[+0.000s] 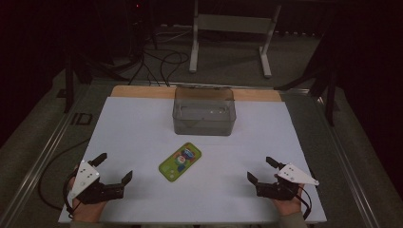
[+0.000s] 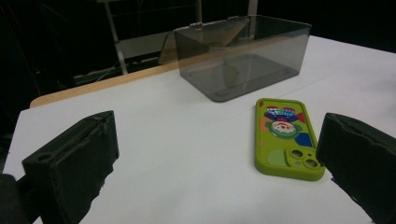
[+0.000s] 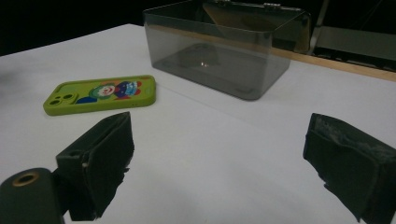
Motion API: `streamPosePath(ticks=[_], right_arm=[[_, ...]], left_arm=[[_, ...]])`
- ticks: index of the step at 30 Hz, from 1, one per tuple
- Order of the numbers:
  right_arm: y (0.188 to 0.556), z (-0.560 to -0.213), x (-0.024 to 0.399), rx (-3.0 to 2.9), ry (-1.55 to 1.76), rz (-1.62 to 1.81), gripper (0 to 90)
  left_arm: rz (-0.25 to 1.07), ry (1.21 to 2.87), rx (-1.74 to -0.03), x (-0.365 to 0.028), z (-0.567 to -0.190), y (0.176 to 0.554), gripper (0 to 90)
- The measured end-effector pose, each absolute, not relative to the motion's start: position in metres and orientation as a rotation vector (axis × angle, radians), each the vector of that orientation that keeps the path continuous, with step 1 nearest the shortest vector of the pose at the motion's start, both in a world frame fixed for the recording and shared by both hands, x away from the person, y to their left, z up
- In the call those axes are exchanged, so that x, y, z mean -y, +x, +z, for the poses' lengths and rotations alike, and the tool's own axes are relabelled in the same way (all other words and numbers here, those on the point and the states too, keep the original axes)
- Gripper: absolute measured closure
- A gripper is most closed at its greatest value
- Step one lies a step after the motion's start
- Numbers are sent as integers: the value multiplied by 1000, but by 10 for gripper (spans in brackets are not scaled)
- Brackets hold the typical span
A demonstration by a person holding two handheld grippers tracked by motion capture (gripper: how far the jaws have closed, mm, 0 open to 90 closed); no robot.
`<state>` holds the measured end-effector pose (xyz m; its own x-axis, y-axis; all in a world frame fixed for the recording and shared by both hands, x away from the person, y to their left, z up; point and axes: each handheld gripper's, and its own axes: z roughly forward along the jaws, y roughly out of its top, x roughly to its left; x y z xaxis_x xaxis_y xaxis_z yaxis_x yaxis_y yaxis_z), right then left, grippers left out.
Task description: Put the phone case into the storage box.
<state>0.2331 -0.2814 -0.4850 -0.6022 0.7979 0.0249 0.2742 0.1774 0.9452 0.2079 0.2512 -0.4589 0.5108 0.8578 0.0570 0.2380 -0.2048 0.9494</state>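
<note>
Left tool (image 1: pixel 113 167) and right tool (image 1: pixel 259 170) both released, jaws wide, nothing between them, low over the desk (image 1: pixel 142 123), one either side of the green phone case (image 1: pixel 180 162). Case lies flat, just in front of the clear box (image 1: pixel 204 110).

My left gripper (image 1: pixel 113 167) rests low at the near left edge of the bench (image 1: pixel 142 123), held in my left hand (image 1: pixel 85 204), its jaws spread wide with nothing between them. My right gripper (image 1: pixel 262 170) sits at the near right edge in my right hand (image 1: pixel 287 205), jaws likewise wide apart and empty. Both point forward and slightly inward, well apart from each other.
</note>
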Motion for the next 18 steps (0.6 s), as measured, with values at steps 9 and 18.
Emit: streamPosePath(ticks=[9, 18], right_arm=[[234, -486, 280, -1980, 1008, 1426, 84], [234, -487, 279, -1972, 1016, 1414, 84]], left_arm=[[743, 1723, -962, -253, -462, 209, 0], [748, 1765, -981, -245, -457, 213, 0]])
